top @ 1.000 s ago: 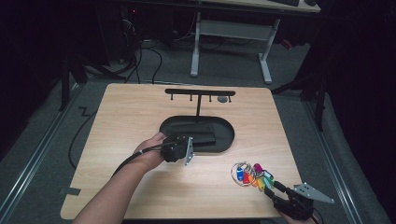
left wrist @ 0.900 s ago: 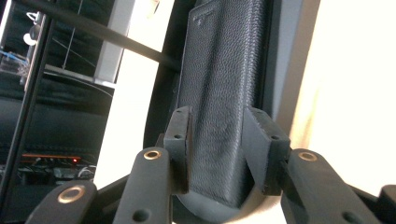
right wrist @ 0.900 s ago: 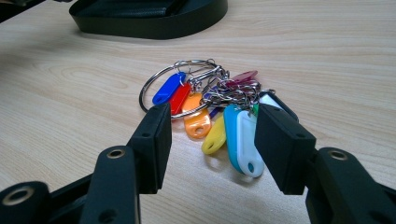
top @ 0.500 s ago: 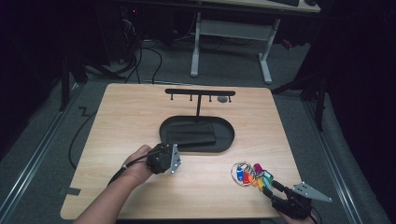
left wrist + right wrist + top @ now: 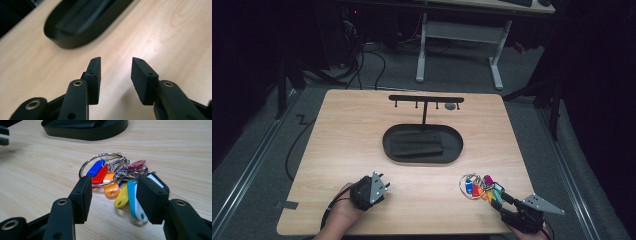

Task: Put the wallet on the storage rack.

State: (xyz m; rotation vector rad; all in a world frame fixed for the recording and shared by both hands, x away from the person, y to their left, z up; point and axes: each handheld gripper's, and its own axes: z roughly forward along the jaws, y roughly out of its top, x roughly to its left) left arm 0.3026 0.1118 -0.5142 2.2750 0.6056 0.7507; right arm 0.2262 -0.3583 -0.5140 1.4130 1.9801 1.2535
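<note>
A metal ring with several coloured key tags (image 5: 480, 186) (image 5: 117, 177) lies on the wooden table near its front right. My right gripper (image 5: 500, 198) (image 5: 113, 195) is open just in front of the bunch, with the tags between and just beyond its jaws and nothing gripped. A black oval tray (image 5: 457, 141) (image 5: 62, 37) sits at the table's middle, with a T-shaped black hook rack (image 5: 426, 99) rising from its far side. My left gripper (image 5: 384, 185) (image 5: 116, 75) is open over bare wood near the front left, pointing toward the tray.
The wooden table (image 5: 347, 135) has its front edge close behind both hands. A small grey disc (image 5: 450, 106) hangs at the right end of the rack. Beyond the table stand a desk frame (image 5: 457, 30) and cables on the floor.
My left gripper has pulled back from the tray's front edge toward the table's front left. The right gripper and the key tags have barely moved.
</note>
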